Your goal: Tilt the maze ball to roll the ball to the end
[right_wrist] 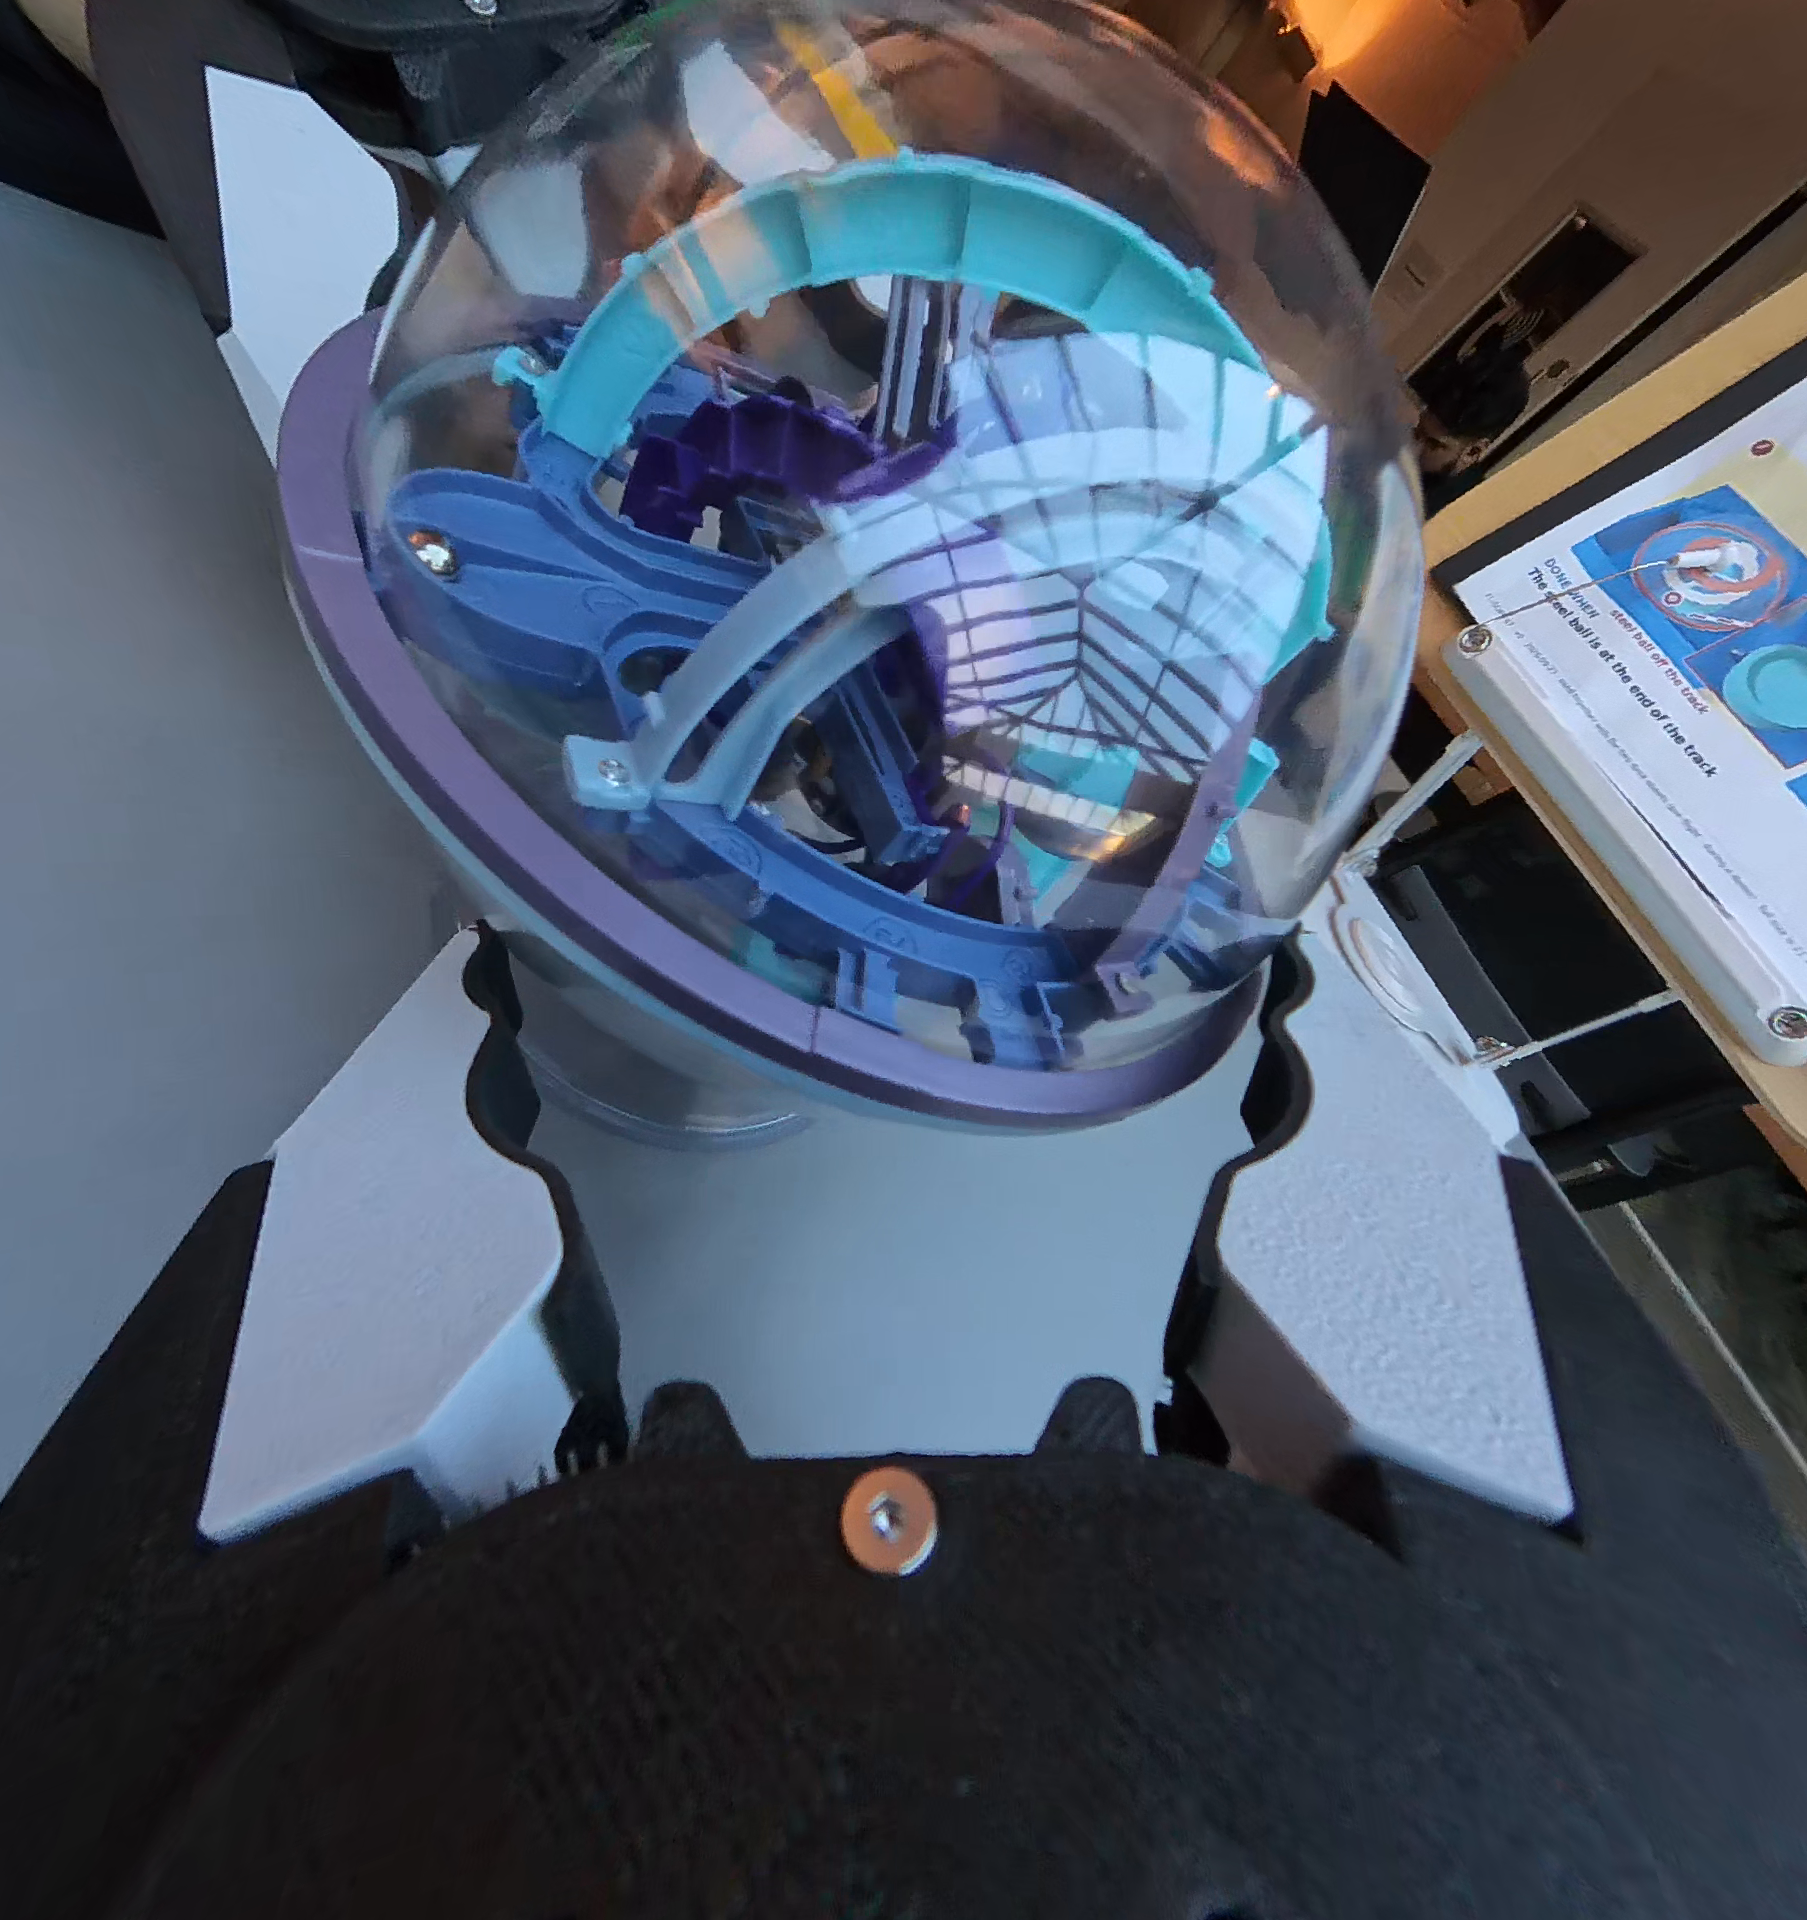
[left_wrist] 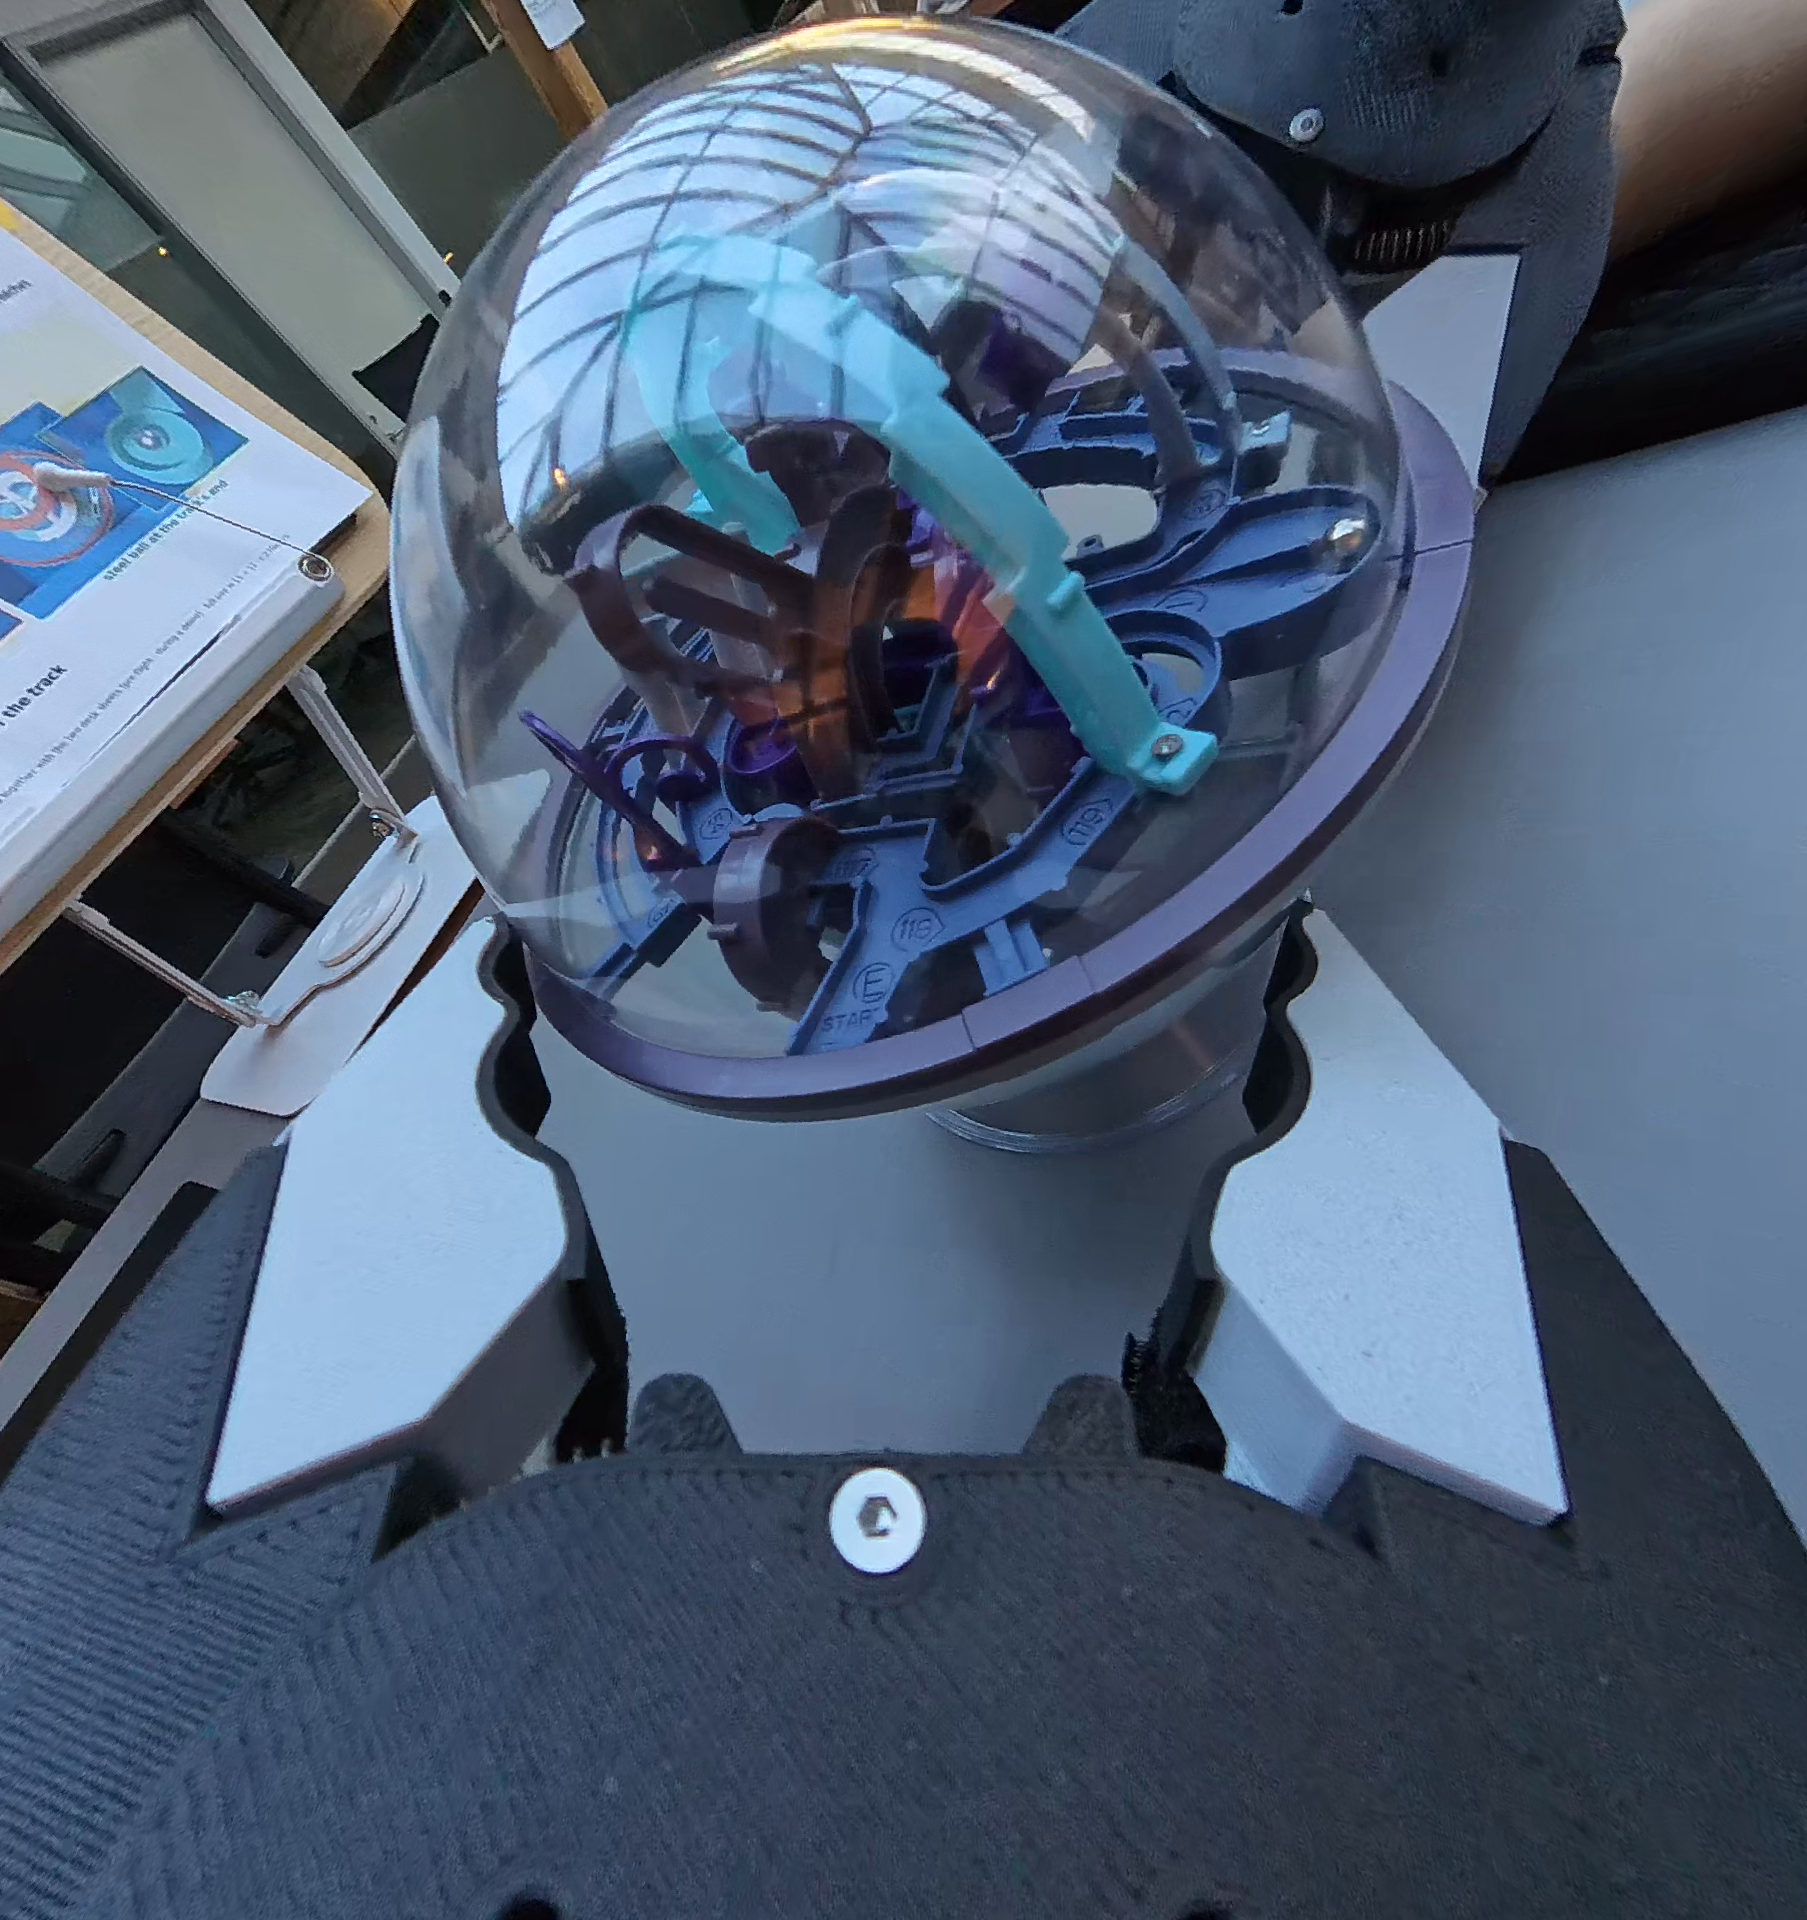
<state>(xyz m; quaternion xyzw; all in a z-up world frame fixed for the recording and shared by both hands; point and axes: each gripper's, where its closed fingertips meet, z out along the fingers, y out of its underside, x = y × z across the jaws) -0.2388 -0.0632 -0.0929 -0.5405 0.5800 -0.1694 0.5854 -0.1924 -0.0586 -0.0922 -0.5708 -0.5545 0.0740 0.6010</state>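
The maze ball (left_wrist: 878,540) is a clear sphere with a purple equator ring and blue, teal and purple tracks inside. It is tilted. It also shows in the right wrist view (right_wrist: 878,582). A small steel ball (left_wrist: 1340,540) lies on a blue track close to the ring, and appears in the right wrist view too (right_wrist: 433,551). My left gripper (left_wrist: 899,1008) clasps the sphere's lower half from one side. My right gripper (right_wrist: 883,1029) clasps it from the opposite side. Each gripper shows beyond the sphere in the other's view (left_wrist: 1398,114) (right_wrist: 359,83). A clear ring stand (left_wrist: 1086,1101) sits under the sphere.
A grey table (left_wrist: 1657,883) lies below. An instruction board on a wooden stand (left_wrist: 99,582) is close on the left, and it appears on the right in the right wrist view (right_wrist: 1657,748). A person's arm (left_wrist: 1730,125) is behind the right gripper.
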